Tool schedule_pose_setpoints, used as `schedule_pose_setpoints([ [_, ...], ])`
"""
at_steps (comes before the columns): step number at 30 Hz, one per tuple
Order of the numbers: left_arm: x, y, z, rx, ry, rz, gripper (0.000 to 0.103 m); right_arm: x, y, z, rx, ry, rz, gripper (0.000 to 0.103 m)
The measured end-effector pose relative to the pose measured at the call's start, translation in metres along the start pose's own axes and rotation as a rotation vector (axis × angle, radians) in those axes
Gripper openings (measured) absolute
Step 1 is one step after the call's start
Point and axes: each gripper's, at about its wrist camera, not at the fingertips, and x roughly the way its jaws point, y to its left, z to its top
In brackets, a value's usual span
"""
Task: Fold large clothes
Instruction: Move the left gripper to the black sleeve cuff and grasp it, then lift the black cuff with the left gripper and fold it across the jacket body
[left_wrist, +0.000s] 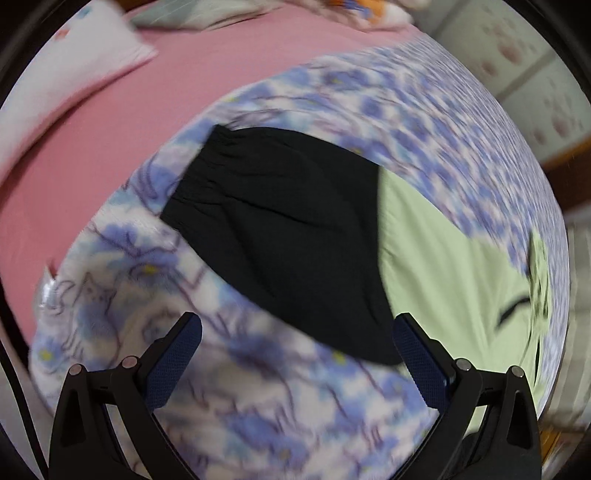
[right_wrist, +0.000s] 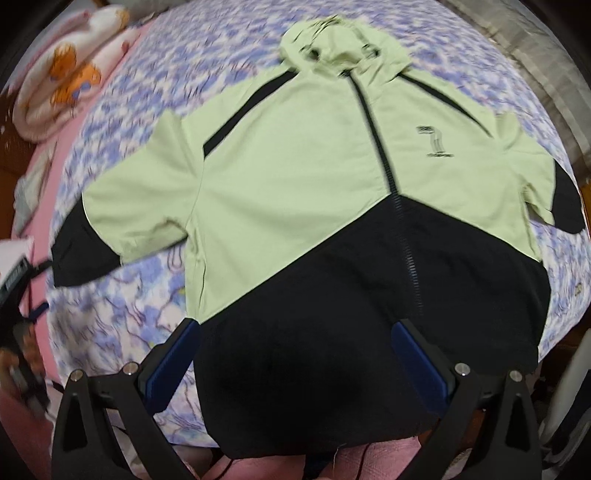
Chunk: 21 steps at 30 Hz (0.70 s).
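Bed with floral blanket (right_wrist: 122, 314) carries the jacket (right_wrist: 295, 177), spread flat; left tongs (left_wrist: 297, 332) and right tongs (right_wrist: 297, 338) spread, empty.

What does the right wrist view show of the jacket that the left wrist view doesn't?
Only the right wrist view shows the whole jacket lying flat: the hood, the full zipper, the chest logo and both sleeves. Only the left wrist view shows the black sleeve cuff up close, plus the pink sheet beyond it. Both show the green-and-black jacket on the blue floral blanket, with each view's tongs, left and right, open and holding nothing.
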Motion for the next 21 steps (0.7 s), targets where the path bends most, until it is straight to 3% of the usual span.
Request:
schedule_pose_setpoints([
  [5, 0.047, 0.039, 0.012, -0.116, -0.003, -0.008, 0.091, 0.024, 0.017, -0.001, -0.061, 0.031, -0.022, 0.103],
  [8, 0.063, 0.057, 0.017, -0.166, -0.029, -0.04, 0.091, 0.031, 0.024, 0.001, -0.105, 0.031, -0.032, 0.103],
  [16, 0.07, 0.085, 0.038, -0.281, -0.207, -0.133, 0.09, 0.041, 0.034, 0.015, -0.147, 0.02, -0.068, 0.103],
  [18, 0.068, 0.09, 0.043, -0.313, -0.25, -0.134, 0.079, 0.042, 0.035, 0.017, -0.151, 0.02, -0.07, 0.103],
  [20, 0.066, 0.093, 0.05, -0.334, -0.282, -0.118, 0.046, 0.042, 0.035, 0.018, -0.155, 0.016, -0.071, 0.103],
  [21, 0.066, 0.095, 0.054, -0.34, -0.295, -0.115, 0.038, 0.041, 0.034, 0.018, -0.154, 0.013, -0.075, 0.103],
])
